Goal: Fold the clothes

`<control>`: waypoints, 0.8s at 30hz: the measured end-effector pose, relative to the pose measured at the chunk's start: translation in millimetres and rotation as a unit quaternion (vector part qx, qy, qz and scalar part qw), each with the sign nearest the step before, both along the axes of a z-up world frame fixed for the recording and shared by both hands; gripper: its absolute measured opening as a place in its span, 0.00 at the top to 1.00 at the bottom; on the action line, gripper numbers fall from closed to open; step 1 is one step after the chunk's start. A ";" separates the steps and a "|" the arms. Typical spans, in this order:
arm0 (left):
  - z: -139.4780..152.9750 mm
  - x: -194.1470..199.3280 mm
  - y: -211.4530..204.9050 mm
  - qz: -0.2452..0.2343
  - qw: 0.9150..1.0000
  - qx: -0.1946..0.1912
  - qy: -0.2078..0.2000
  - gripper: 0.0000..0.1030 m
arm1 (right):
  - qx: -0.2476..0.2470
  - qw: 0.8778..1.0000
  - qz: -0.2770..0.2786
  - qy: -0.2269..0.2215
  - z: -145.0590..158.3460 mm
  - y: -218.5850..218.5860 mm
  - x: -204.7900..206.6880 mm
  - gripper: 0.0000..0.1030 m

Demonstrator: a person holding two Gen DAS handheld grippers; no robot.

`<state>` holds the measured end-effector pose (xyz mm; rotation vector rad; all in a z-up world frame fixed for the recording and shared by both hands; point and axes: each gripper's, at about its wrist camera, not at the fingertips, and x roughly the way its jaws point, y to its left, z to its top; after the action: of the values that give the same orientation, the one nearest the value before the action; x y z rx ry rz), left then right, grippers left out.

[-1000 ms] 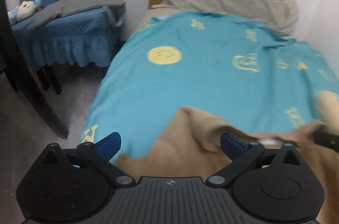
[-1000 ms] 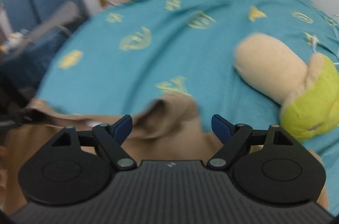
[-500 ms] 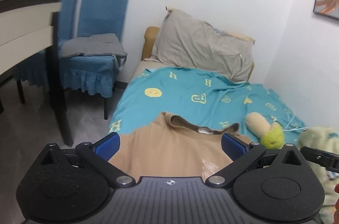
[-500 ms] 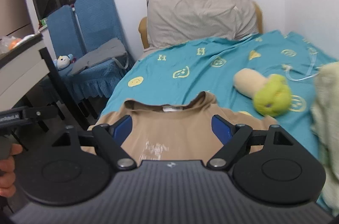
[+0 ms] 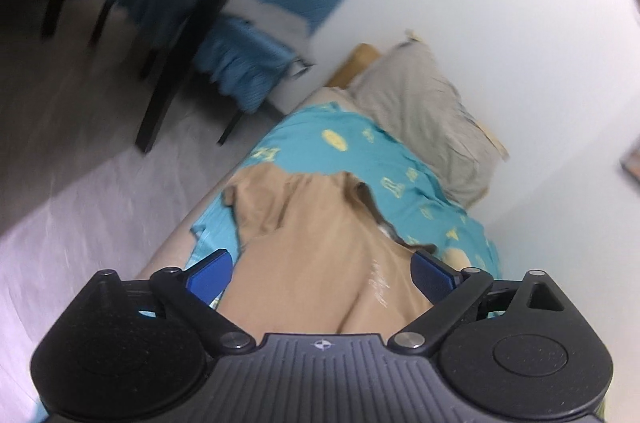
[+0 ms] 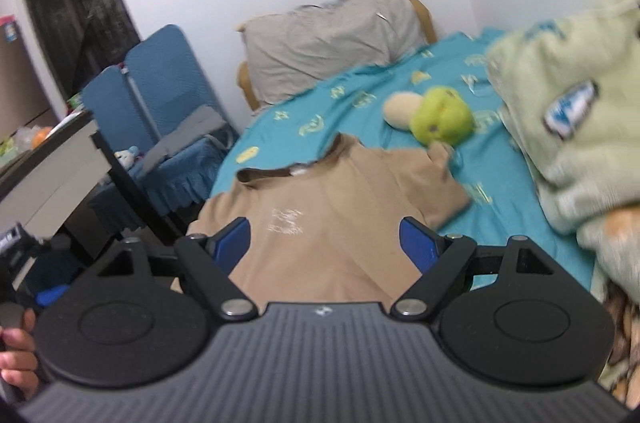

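A tan T-shirt [image 6: 320, 219] with a faint white print lies front up on the teal bed sheet [image 6: 500, 223], collar toward the pillow. It also shows in the left wrist view [image 5: 316, 247], with a rumpled left sleeve. My left gripper [image 5: 320, 273] is open above the shirt's lower part, holding nothing. My right gripper [image 6: 326, 243] is open above the shirt's lower part, holding nothing. The shirt's hem is hidden behind the gripper bodies.
A grey pillow [image 6: 332, 39] leans at the bed's head. A green and cream plush toy [image 6: 432, 115] lies beside the shirt's right sleeve. A pale green blanket [image 6: 572, 127] is heaped at the right. Blue chairs [image 6: 160, 95] and a table [image 6: 44, 167] stand left of the bed.
Both grippers have pulled back from the shirt's collar toward its lower part. The left view has tilted and swung toward the floor. The shirt now lies spread on the bed.
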<state>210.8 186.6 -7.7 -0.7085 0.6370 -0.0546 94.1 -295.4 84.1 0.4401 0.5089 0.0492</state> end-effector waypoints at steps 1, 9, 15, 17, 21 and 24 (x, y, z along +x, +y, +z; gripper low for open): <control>-9.6 5.6 4.2 0.011 1.000 -0.011 0.006 0.10 | 0.011 1.000 -0.001 0.002 -4.2 -2.8 2.1 0.19; -87.9 84.7 25.4 0.079 0.992 -0.085 0.038 0.28 | 0.063 0.998 -0.006 0.011 -24.6 -3.2 26.2 0.22; -125.0 141.6 17.9 0.089 0.993 -0.059 0.048 0.39 | 0.058 0.998 -0.018 0.016 -34.9 -3.9 63.6 0.22; -137.4 160.6 15.5 0.092 0.993 -0.050 0.051 0.44 | 0.061 0.998 -0.021 0.028 -42.7 -5.6 74.9 0.22; -154.0 189.0 10.4 0.099 0.993 -0.035 0.054 0.58 | 0.087 0.994 -0.030 0.054 -56.2 -13.1 92.4 0.22; -156.3 197.8 9.1 0.103 0.993 -0.019 0.055 0.97 | 0.097 0.993 -0.031 0.058 -58.4 -14.2 94.1 0.22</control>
<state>408.6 195.7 -164.0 -0.8156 0.6656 0.1633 188.2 -309.6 25.7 0.6514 0.6074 0.0131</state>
